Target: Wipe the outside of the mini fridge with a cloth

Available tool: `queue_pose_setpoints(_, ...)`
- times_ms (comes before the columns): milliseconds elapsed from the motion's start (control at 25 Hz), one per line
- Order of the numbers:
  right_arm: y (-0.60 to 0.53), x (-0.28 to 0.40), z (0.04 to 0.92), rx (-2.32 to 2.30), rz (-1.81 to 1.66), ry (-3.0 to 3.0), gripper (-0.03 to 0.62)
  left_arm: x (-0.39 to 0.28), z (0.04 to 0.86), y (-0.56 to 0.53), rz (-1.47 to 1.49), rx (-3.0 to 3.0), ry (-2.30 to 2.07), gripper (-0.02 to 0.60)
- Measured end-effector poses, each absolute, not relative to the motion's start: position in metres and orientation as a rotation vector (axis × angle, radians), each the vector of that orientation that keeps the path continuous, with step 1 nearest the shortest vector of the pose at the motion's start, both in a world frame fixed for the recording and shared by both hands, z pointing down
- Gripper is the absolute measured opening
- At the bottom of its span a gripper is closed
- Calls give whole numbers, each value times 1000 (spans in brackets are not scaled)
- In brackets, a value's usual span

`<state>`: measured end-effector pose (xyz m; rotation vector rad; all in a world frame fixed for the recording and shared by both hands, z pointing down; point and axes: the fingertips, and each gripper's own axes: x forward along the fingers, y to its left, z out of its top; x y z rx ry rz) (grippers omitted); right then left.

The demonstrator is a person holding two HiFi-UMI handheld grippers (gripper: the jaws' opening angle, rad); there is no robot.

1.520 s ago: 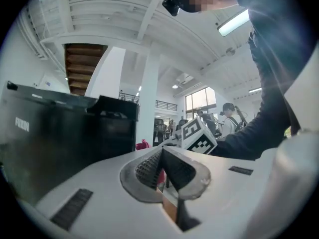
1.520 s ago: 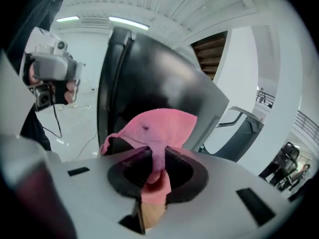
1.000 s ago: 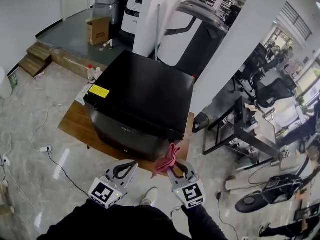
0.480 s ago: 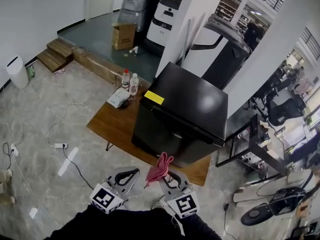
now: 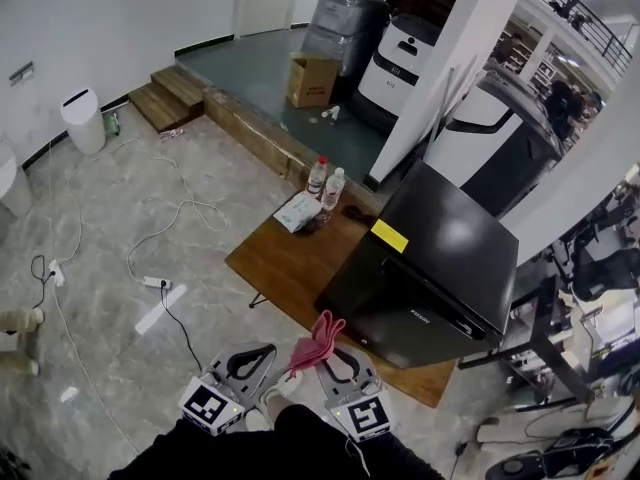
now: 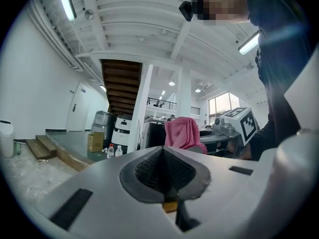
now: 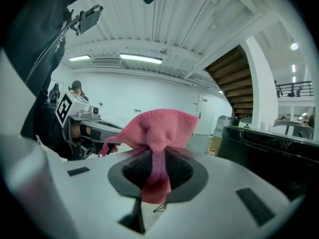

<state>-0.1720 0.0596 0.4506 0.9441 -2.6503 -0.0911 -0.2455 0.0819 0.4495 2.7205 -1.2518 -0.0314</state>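
The black mini fridge (image 5: 430, 258) stands on a low wooden table (image 5: 290, 263), with a yellow sticker near its top front edge; its side also shows in the right gripper view (image 7: 269, 146). My right gripper (image 5: 333, 358) is shut on a pink cloth (image 5: 318, 338), which bunches up above the jaws (image 7: 159, 133). That gripper sits just in front of the fridge's near lower corner, apart from it. My left gripper (image 5: 250, 358) is shut with nothing in it, beside the right one. From the left gripper view the cloth (image 6: 182, 133) shows to the right.
Two bottles (image 5: 326, 183) and a packet (image 5: 298, 211) lie on the table's far end. Cables and a power strip (image 5: 155, 283) cross the marble floor at left. A step, cardboard box (image 5: 312, 80) and machines stand beyond. Desks and chairs crowd the right.
The view has swung so the fridge now lies further right and the floor at left fills more of the frame. Both grippers keep their hold and spacing near the bottom edge.
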Motion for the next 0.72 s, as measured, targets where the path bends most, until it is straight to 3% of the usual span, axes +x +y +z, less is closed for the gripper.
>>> queue_pose_setpoints(400,-52,-259,438,892,-92,-2751,71,-316,431,-26,27,2696,-1370,5)
queue_pose_setpoints(720,-116,-265,428,996,-62,-2756,72,-318,408,-124,33,2775,-1382,5)
